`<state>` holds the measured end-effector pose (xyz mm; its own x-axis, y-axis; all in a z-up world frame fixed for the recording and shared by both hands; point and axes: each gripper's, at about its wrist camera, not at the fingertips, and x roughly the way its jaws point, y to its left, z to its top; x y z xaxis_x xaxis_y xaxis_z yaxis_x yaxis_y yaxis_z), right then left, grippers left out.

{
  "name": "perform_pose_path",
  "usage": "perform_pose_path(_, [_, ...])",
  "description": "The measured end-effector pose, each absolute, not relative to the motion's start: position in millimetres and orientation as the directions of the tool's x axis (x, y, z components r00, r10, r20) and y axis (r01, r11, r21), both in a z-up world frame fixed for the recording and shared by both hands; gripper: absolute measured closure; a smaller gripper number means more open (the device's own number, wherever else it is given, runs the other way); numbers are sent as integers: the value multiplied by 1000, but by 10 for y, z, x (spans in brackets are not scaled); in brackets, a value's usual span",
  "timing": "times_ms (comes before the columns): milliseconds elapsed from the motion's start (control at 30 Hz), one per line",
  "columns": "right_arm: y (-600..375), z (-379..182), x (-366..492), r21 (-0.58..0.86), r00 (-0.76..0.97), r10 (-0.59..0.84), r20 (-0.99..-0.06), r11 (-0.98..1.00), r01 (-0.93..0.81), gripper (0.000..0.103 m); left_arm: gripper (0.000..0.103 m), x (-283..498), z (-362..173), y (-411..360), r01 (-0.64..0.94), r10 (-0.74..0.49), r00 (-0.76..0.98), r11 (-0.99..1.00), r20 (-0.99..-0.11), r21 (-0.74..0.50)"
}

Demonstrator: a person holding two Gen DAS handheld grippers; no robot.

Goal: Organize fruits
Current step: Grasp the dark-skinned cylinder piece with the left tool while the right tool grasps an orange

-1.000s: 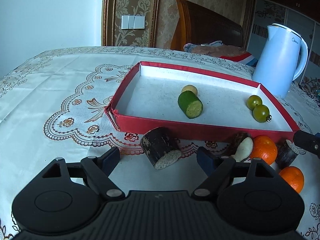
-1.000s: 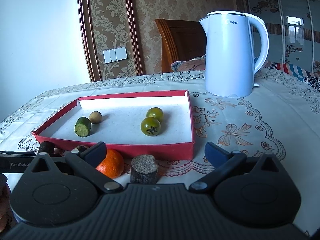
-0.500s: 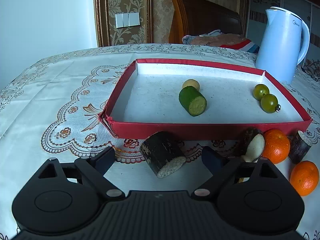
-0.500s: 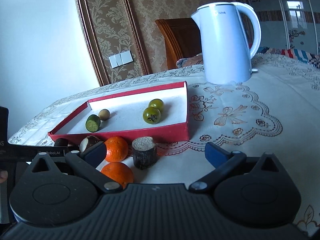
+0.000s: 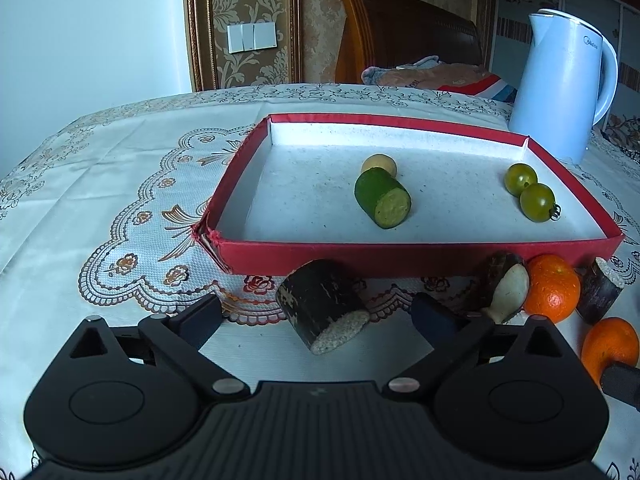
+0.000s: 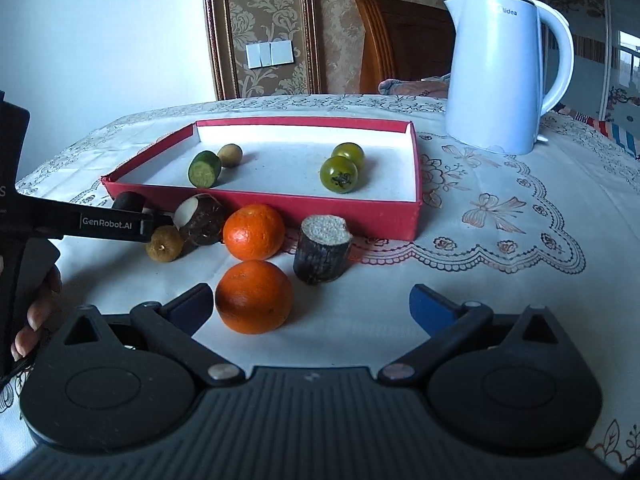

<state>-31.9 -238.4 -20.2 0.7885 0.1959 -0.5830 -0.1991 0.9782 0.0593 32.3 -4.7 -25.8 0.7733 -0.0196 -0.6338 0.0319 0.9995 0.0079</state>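
Note:
A red tray (image 5: pixel 420 256) (image 6: pixel 256 196) holds a green cucumber piece (image 5: pixel 383 199) (image 6: pixel 205 168), a small tan fruit (image 5: pixel 378 165) (image 6: pixel 230 155) and two green tomatoes (image 5: pixel 529 191) (image 6: pixel 341 167). In front of it lie two oranges (image 6: pixel 253 232) (image 6: pixel 253 297), two dark cane pieces (image 5: pixel 322 311) (image 6: pixel 322 249), a taro (image 6: pixel 199 220) and a small brown fruit (image 6: pixel 164 243). My left gripper (image 5: pixel 316 314) is open with one cane piece between its fingers. My right gripper (image 6: pixel 310 300) is open and empty, its left finger beside the near orange.
A white electric kettle (image 6: pixel 500 76) (image 5: pixel 560 84) stands right of the tray's far end. The table has a lace-patterned cloth (image 6: pixel 500 216). A wooden chair (image 5: pixel 400 36) stands behind the table. The left gripper's arm (image 6: pixel 80 222) reaches in from the left.
My right gripper pulled back and lowered toward the near orange. My left gripper shifted slightly, keeping the cane piece between its open fingers.

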Motion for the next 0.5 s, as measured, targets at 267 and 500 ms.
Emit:
perform_pose_path(267, [-2301, -180, -330, 53, 799, 218, -561, 972, -228, 9, 1, 323, -257, -47, 32, -19, 773, 999, -634, 8])
perform_pose_path(500, [-2253, -205, -276, 79, 777, 244, -580, 966, -245, 19, 1, 323, -257, -48, 32, -19, 773, 999, -634, 8])
